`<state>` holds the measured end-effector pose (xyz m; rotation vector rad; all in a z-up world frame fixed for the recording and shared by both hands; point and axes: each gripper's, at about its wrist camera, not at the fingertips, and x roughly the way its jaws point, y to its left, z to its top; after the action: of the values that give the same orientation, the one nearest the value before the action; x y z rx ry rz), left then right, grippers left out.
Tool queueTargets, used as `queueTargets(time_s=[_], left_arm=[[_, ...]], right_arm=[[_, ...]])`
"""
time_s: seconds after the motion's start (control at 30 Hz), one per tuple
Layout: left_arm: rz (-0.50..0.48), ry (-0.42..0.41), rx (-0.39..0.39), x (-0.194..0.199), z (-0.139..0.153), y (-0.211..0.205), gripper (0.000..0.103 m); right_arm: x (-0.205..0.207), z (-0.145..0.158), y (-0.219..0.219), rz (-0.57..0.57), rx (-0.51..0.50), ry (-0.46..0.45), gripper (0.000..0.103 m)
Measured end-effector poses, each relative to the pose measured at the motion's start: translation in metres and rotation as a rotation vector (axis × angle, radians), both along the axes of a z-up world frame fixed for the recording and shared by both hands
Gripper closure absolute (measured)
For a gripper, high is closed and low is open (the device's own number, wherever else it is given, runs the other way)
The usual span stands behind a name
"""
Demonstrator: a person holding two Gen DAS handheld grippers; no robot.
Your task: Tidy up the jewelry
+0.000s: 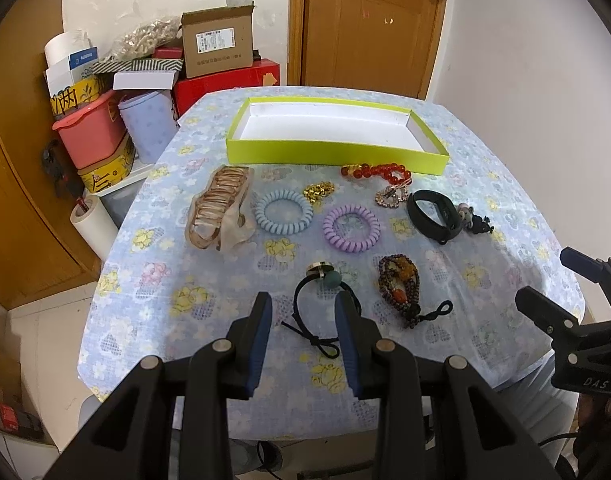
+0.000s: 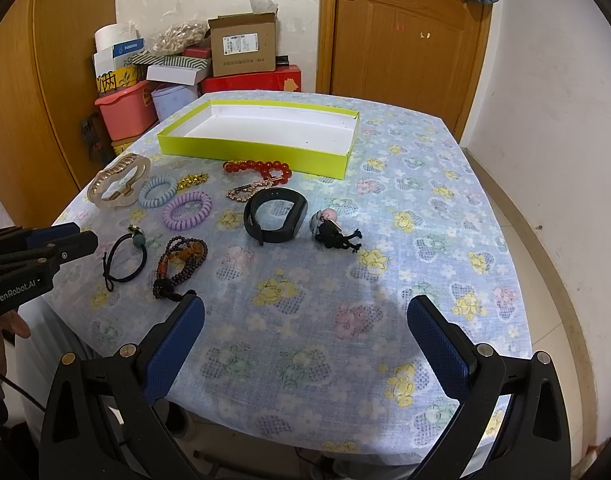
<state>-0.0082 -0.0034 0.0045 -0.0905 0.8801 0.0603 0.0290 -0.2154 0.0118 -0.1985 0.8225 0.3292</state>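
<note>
An empty lime-green tray stands at the far side of the floral tablecloth. In front of it lie a beige hair claw, a blue coil tie, a purple coil tie, a gold trinket, a red bead bracelet, a rhinestone piece, a black wristband, a small figurine charm, a brown bead string and a black hair tie. My left gripper is open, hovering above the black hair tie. My right gripper is open and empty above the tablecloth's near right part.
Cardboard boxes, a red box, a pink tub and paper rolls are piled left of the table. A wooden door stands behind. The table's right edge drops to tiled floor.
</note>
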Motion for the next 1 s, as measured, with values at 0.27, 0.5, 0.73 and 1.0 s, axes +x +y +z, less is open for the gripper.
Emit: queueTargets(time_s=[0.27,0.5,0.73,1.0], left_arm=[[-0.009,-0.001,-0.005,-0.0008,0.0001,-0.0010,0.069],[-0.015,-0.003,-0.009,-0.0018,0.0004,-0.0020,0.069],[-0.030,-0.006,-0.023,-0.0029,0.0005,-0.0021,0.069],[-0.029,-0.008,-0.013,-0.0037,0.0012,-0.0035,0.069]], right_arm=[[-0.0015,0.0026,0.0000,0.003,0.000,0.000,0.001],[-0.0014,0.0034,-0.0003,0.004,0.000,0.000,0.001],[-0.0027,0.0048,0.0005,0.004,0.000,-0.001,0.001],[-0.0022,0.0033,0.0004,0.004,0.000,-0.001,0.001]])
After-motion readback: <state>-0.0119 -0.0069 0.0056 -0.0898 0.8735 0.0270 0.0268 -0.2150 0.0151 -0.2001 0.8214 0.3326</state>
